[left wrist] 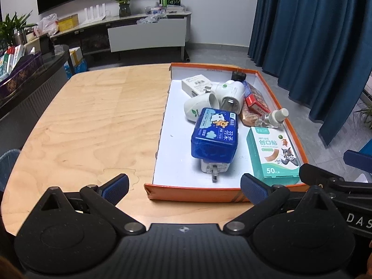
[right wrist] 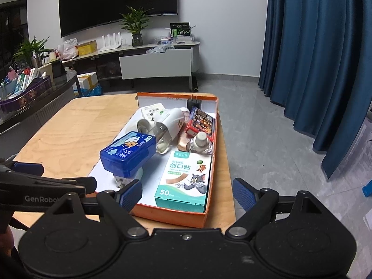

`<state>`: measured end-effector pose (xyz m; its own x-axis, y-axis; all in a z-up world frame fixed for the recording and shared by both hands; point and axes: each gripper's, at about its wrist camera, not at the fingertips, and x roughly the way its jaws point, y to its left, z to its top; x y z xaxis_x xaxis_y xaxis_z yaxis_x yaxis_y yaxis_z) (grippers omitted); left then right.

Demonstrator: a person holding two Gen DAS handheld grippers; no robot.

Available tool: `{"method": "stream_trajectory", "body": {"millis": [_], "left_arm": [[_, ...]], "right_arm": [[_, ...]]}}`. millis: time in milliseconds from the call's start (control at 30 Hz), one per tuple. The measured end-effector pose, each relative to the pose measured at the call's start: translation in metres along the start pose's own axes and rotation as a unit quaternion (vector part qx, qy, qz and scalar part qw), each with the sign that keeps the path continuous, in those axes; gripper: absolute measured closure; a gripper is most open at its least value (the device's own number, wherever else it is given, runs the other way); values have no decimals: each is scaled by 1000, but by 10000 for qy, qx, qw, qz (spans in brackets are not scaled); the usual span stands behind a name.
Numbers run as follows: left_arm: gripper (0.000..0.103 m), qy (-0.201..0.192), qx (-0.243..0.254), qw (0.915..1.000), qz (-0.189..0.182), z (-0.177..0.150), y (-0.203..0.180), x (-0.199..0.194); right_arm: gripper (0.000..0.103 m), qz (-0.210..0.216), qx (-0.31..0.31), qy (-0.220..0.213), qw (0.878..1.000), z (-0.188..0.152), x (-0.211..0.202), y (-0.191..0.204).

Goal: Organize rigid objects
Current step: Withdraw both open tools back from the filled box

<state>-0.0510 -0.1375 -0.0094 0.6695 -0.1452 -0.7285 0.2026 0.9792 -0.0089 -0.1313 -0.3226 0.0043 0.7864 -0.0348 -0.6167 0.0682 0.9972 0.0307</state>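
An orange-walled box lid [left wrist: 193,196] [right wrist: 172,216] lies on the right part of the wooden table [left wrist: 93,121] [right wrist: 60,134]. Inside are a blue plastic box [left wrist: 215,134] [right wrist: 129,154] resting on a white plug, a green-and-white bandage carton [left wrist: 273,154] [right wrist: 183,181], white plug-in devices [left wrist: 230,93] [right wrist: 168,121], a small clear bottle with a white cap [left wrist: 274,117] [right wrist: 201,143], a red card pack [left wrist: 253,98] [right wrist: 202,122] and a black charger [left wrist: 239,76] [right wrist: 194,103]. My left gripper [left wrist: 186,187] and my right gripper [right wrist: 187,196] both stand open at the lid's near wall, holding nothing.
A blue curtain [left wrist: 313,34] [right wrist: 325,58] hangs at the right over grey floor. A low TV cabinet [left wrist: 144,34] [right wrist: 153,62] with plants and boxes stands behind the table. A dark side counter [left wrist: 28,74] with cartons is at the left. The table's right edge [right wrist: 229,162] runs close beside the lid.
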Motion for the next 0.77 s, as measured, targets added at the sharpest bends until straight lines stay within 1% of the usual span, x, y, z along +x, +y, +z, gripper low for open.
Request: {"method": "stream_trajectory", "body": {"millis": [500, 767], "left_arm": [[0, 129, 59, 9999, -36, 0, -1, 4], [0, 67, 87, 9999, -64, 0, -1, 4]], "right_arm": [[3, -32, -2, 111, 9999, 0, 7, -3], [3, -80, 2, 124, 9999, -2, 8, -2]]}}
